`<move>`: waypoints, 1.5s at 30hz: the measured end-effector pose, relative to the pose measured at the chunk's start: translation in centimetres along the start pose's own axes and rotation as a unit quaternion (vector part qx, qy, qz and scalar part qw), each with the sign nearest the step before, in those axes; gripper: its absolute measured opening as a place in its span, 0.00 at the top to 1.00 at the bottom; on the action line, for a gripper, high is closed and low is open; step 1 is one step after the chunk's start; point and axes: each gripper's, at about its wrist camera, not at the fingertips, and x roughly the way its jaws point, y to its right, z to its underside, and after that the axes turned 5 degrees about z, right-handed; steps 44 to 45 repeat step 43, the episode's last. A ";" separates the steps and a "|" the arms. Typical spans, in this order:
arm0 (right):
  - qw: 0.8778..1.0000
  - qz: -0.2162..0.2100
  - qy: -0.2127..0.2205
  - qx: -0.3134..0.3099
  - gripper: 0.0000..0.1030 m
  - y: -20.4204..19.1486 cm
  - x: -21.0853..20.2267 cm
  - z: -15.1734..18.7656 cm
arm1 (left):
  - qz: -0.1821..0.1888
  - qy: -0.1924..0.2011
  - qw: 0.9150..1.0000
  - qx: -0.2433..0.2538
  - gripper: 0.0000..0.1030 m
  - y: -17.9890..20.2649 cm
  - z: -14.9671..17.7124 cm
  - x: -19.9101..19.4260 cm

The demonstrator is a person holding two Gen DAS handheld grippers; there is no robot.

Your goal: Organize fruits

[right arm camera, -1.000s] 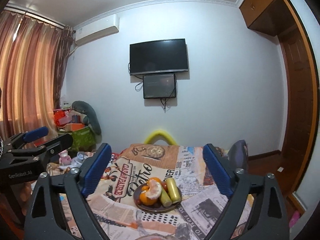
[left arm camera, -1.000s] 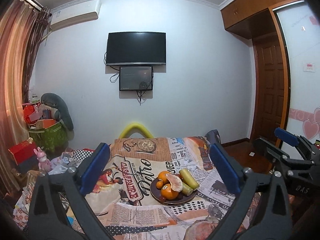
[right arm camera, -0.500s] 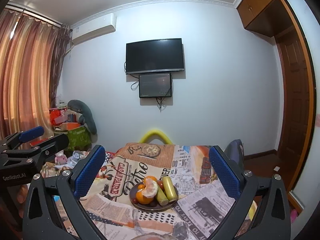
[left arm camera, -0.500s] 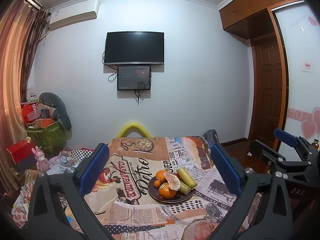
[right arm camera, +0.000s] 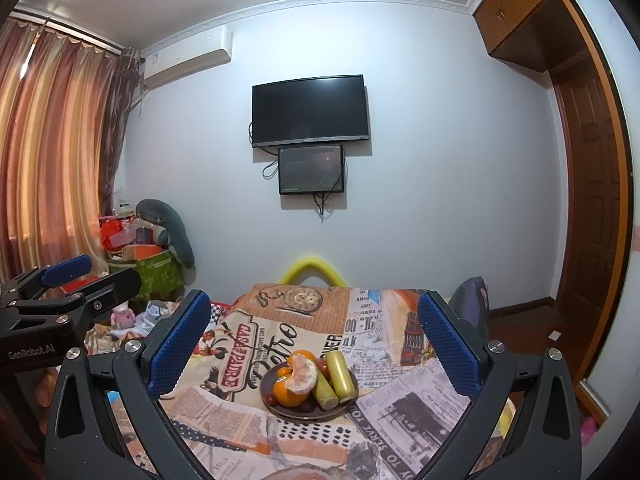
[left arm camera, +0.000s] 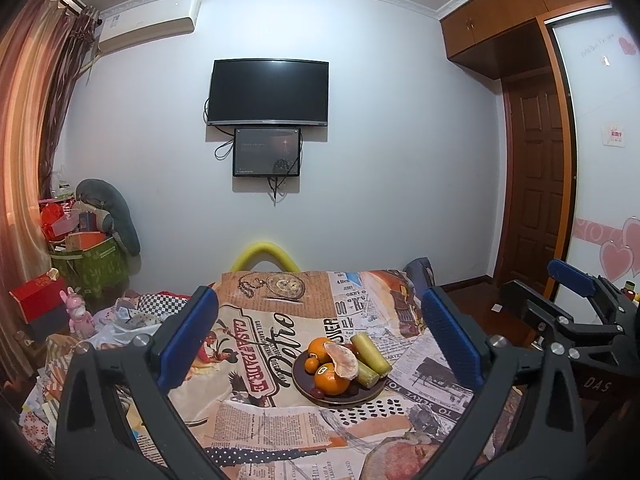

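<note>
A dark plate (left arm camera: 316,395) (right arm camera: 280,410) sits on the table covered with a newspaper-print cloth (left arm camera: 248,420). It holds oranges (left arm camera: 329,378) (right arm camera: 286,394), a peeled citrus piece (left arm camera: 342,360) (right arm camera: 302,372), two yellow-green stalk pieces (left arm camera: 370,353) (right arm camera: 340,374) and small dark red fruits. My left gripper (left arm camera: 320,336) is open and empty, held above and in front of the plate. My right gripper (right arm camera: 314,336) is open and empty, likewise short of the plate. Each gripper shows at the edge of the other's view (left arm camera: 576,300) (right arm camera: 68,284).
A yellow foam arch (left arm camera: 269,254) and a dark chair back (left arm camera: 418,272) stand beyond the table's far edge. Boxes, a green bin (left arm camera: 90,266) and toys crowd the left floor. A wooden door (left arm camera: 534,184) is at right. A TV (left arm camera: 270,92) hangs on the wall.
Both grippers have drifted slightly, so the plate sits a little further left and lower in both views. Both grippers stay open and empty.
</note>
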 end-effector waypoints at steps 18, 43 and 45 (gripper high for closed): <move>1.000 0.003 -0.001 0.000 0.00 0.0 -0.1 -0.2 | 0.001 -0.001 1.000 -0.002 0.00 0.0 0.1 0.1; 1.000 0.002 -0.003 0.000 0.00 -0.3 0.2 -0.1 | 0.012 -0.007 1.000 -0.005 0.00 0.1 0.5 0.6; 1.000 0.002 -0.003 0.000 0.00 -0.3 0.2 -0.1 | 0.012 -0.007 1.000 -0.005 0.00 0.1 0.5 0.6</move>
